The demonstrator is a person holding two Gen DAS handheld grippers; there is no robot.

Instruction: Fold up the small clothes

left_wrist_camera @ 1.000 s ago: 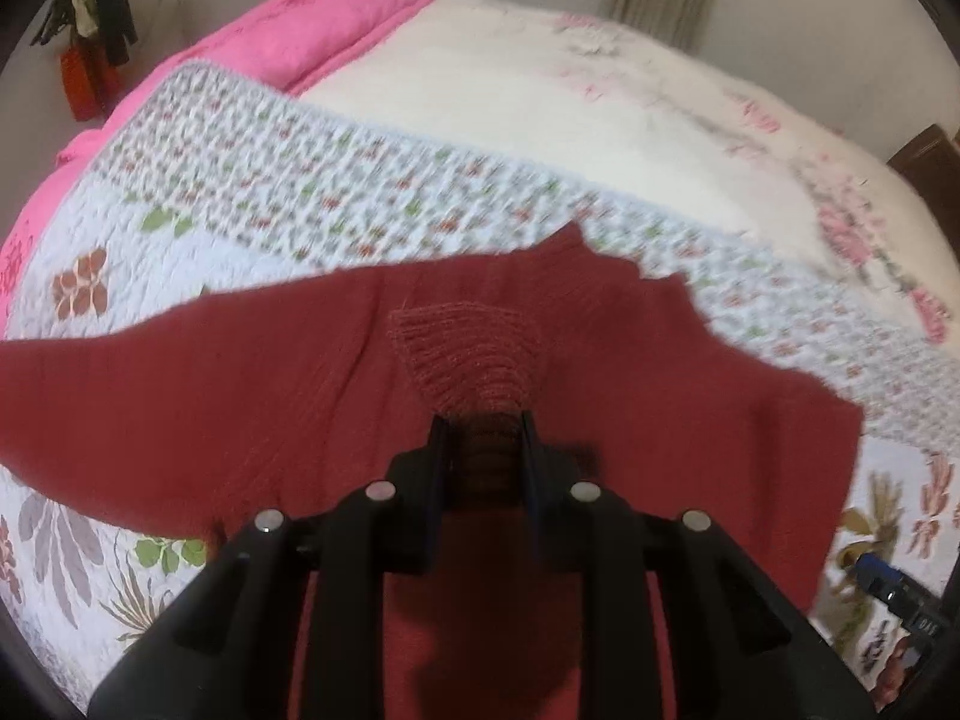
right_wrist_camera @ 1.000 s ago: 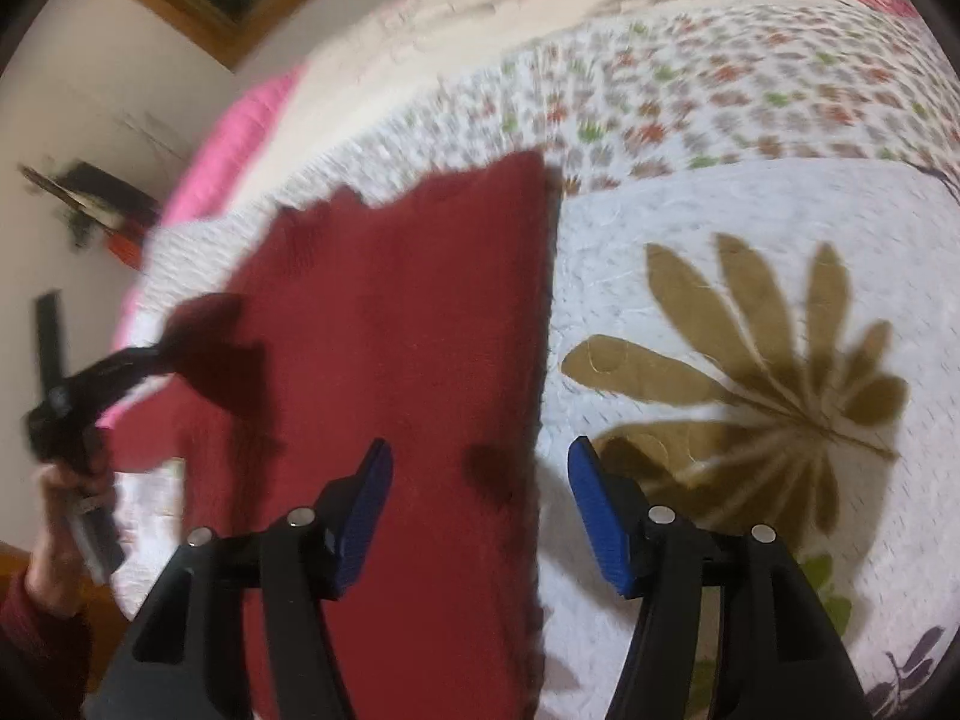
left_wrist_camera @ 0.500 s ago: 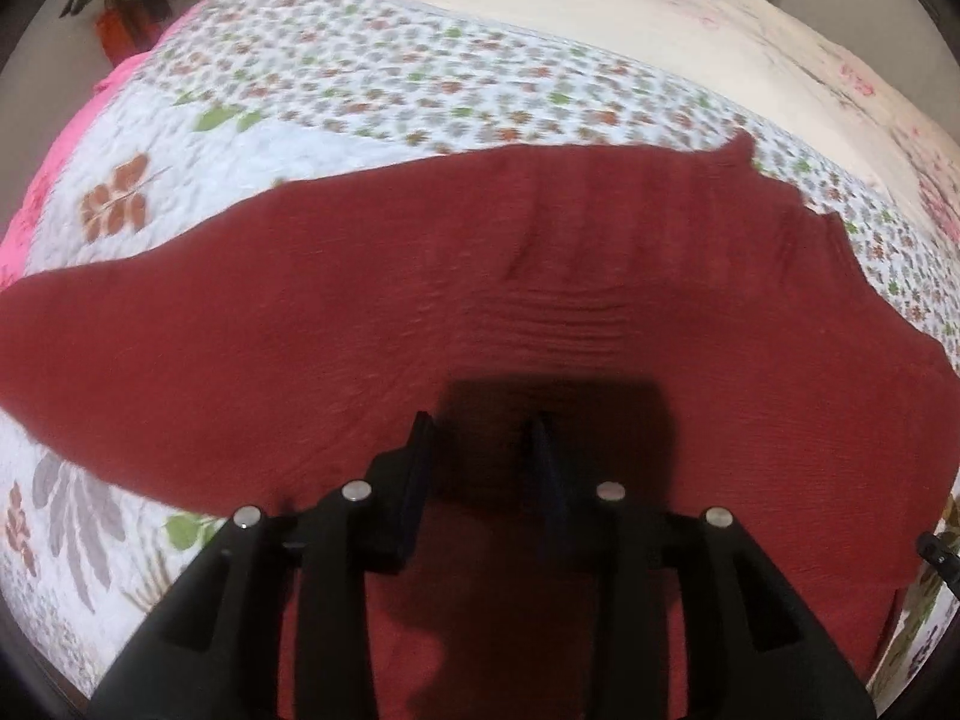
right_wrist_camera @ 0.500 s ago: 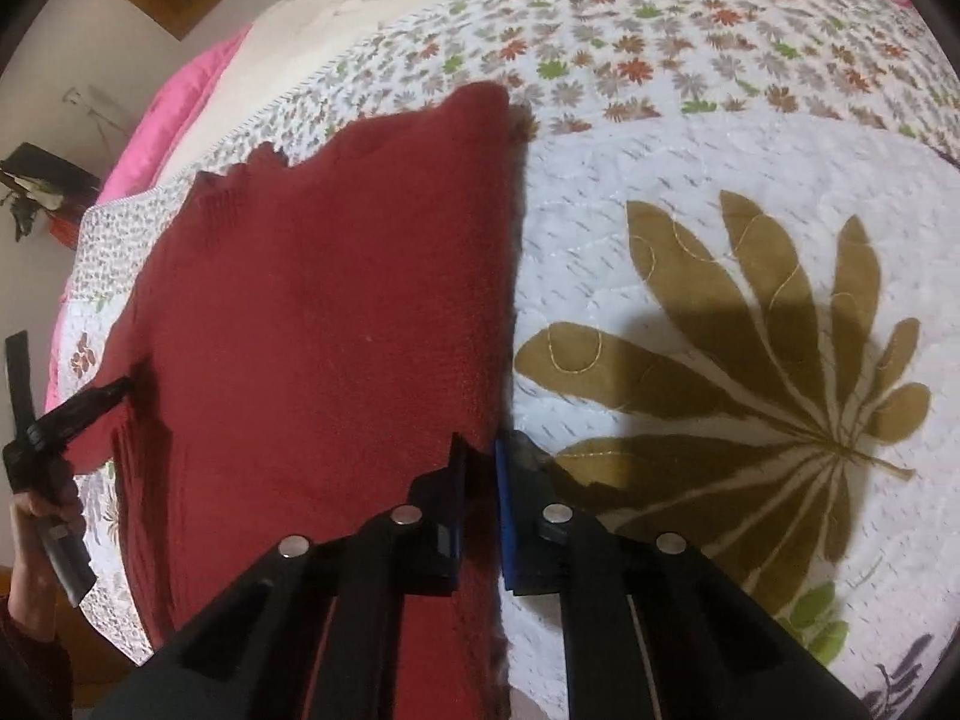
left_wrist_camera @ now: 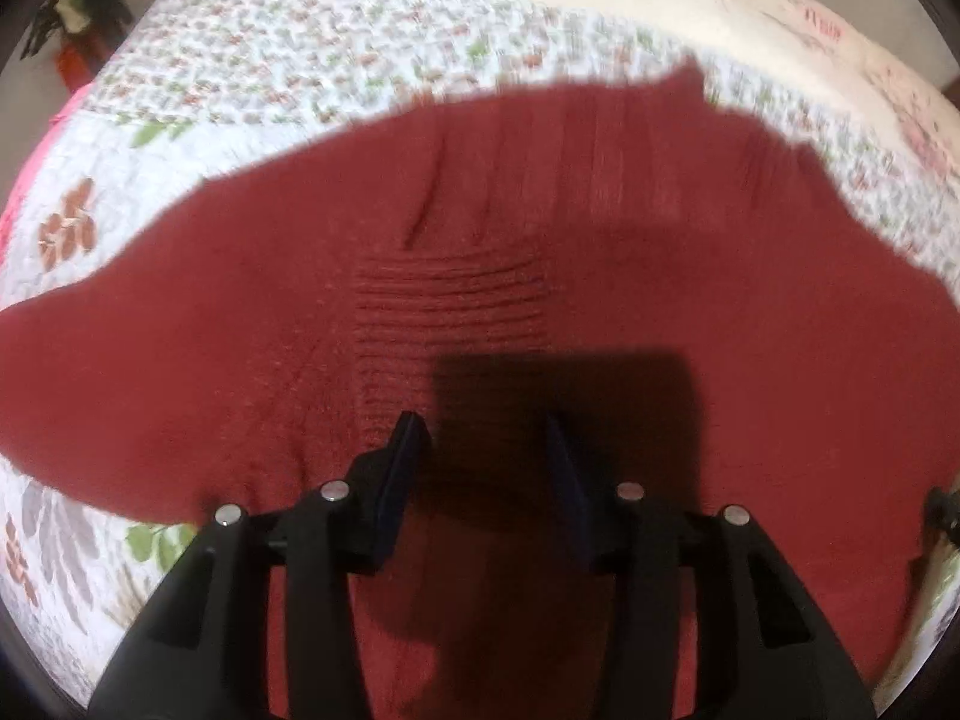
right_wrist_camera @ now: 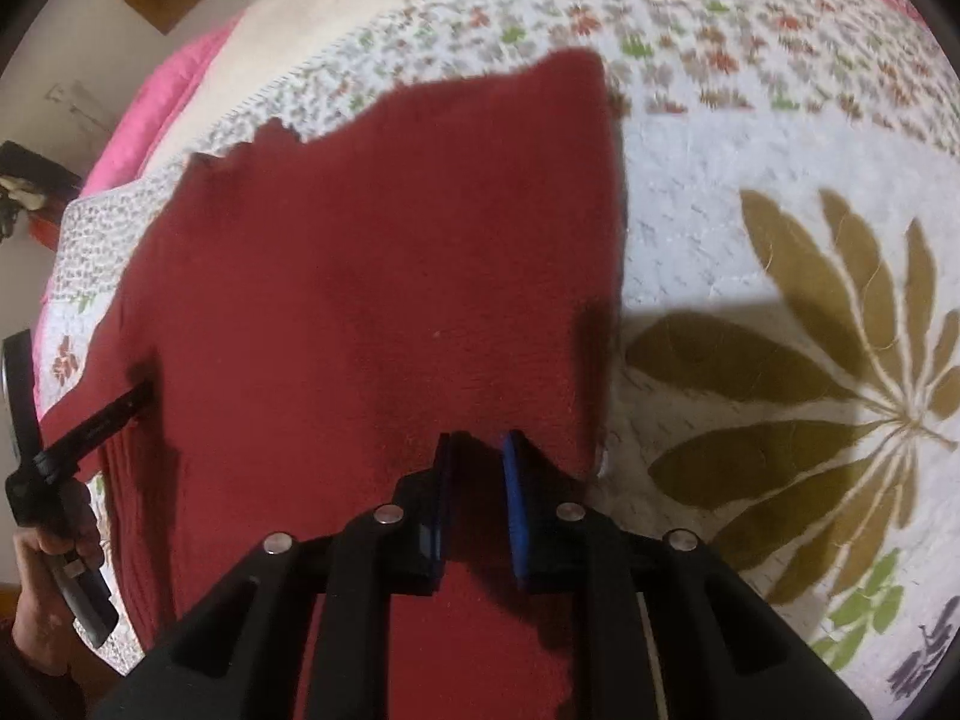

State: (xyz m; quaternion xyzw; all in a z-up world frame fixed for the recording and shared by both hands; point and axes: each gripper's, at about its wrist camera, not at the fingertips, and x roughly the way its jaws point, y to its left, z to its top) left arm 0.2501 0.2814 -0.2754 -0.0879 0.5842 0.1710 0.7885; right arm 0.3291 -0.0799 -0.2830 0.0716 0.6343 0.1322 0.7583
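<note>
We find a dark red knitted garment (left_wrist_camera: 540,276) spread flat on a floral quilt (left_wrist_camera: 300,54) that covers a bed. In the left wrist view the garment fills most of the frame, its far edge jagged against the quilt's small-flower border; a ribbed patch lies just ahead of the left gripper (left_wrist_camera: 480,438). That gripper stands with its jaws parted to a moderate width, nothing between them, and its shadow falls on the knit directly in front. Whether the fingertips touch the fabric we cannot tell.

In the right wrist view the right gripper (right_wrist_camera: 477,450) sits over the garment near its right-hand edge, beside a large olive leaf motif (right_wrist_camera: 840,396) on the quilt. Its blue-padded jaws stand at a narrow gap; we cannot tell whether any fabric is pinched between them. At the left margin of this view a person's hand (right_wrist_camera: 51,546) holds the left gripper's handle, its tip at the garment's left edge. A pink blanket (right_wrist_camera: 162,102) lies beyond the quilt.
</note>
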